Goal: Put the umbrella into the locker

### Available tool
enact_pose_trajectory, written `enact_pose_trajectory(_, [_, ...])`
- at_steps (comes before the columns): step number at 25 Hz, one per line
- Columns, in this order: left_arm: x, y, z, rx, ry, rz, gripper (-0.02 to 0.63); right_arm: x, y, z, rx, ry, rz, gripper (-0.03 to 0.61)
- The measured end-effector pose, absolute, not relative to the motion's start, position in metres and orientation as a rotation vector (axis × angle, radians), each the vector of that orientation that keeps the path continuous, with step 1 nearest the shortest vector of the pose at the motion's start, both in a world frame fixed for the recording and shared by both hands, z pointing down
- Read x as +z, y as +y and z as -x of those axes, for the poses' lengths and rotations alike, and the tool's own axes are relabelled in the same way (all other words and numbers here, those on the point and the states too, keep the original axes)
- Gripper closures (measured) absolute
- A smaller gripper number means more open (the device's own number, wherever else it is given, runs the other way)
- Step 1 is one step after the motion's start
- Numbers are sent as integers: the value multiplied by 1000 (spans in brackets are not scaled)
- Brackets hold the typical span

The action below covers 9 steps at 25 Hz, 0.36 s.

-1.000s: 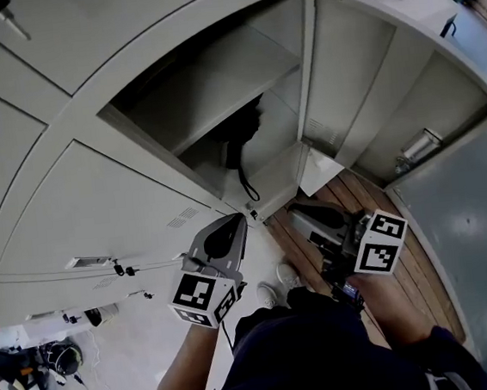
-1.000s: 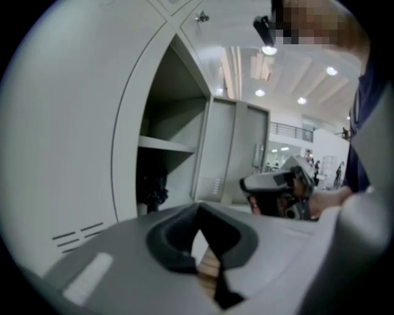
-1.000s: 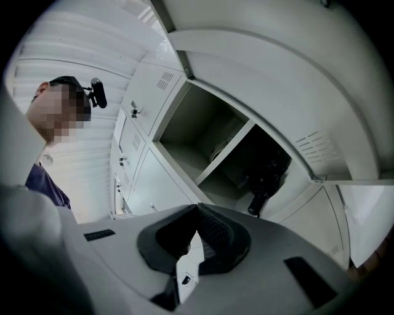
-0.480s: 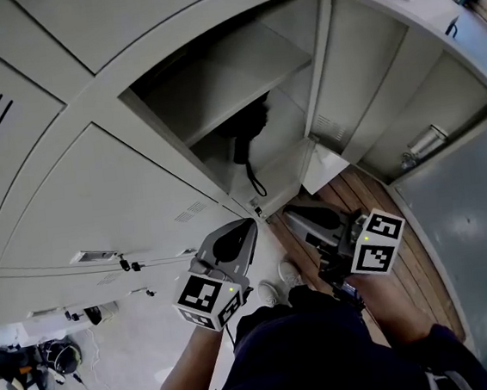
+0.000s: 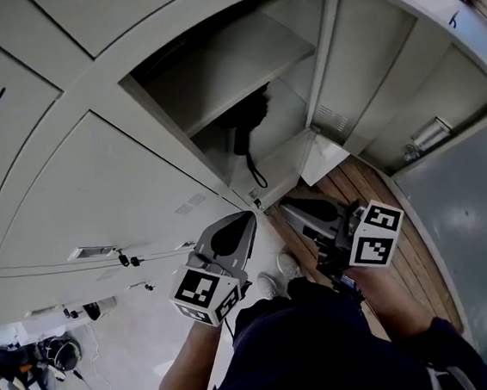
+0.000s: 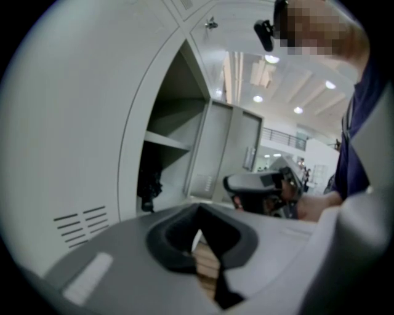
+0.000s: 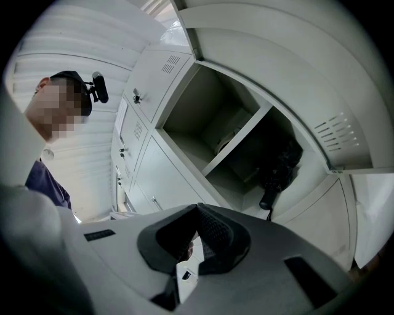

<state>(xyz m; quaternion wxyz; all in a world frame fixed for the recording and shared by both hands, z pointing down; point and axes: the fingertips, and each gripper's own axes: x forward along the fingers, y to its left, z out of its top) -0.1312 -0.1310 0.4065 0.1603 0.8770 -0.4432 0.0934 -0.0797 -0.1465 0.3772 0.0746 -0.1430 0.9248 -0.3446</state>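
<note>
Head view: my left gripper (image 5: 236, 227) and right gripper (image 5: 295, 210), jaws together and empty, face the open locker (image 5: 294, 16); umbrella (image 5: 249, 122) sits beneath its shelf (image 5: 239, 67).

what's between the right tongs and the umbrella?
Only the bare floor and front lip of the open locker; nothing blocks the right tongs from the umbrella. Clearest in the head view.
</note>
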Motion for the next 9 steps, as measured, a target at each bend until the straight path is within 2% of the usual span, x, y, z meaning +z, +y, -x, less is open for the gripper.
enact_pose_trajectory(9, [411,-134,139,232,-1264,-2468,611,380,-149,92,-1047,2787,405,572])
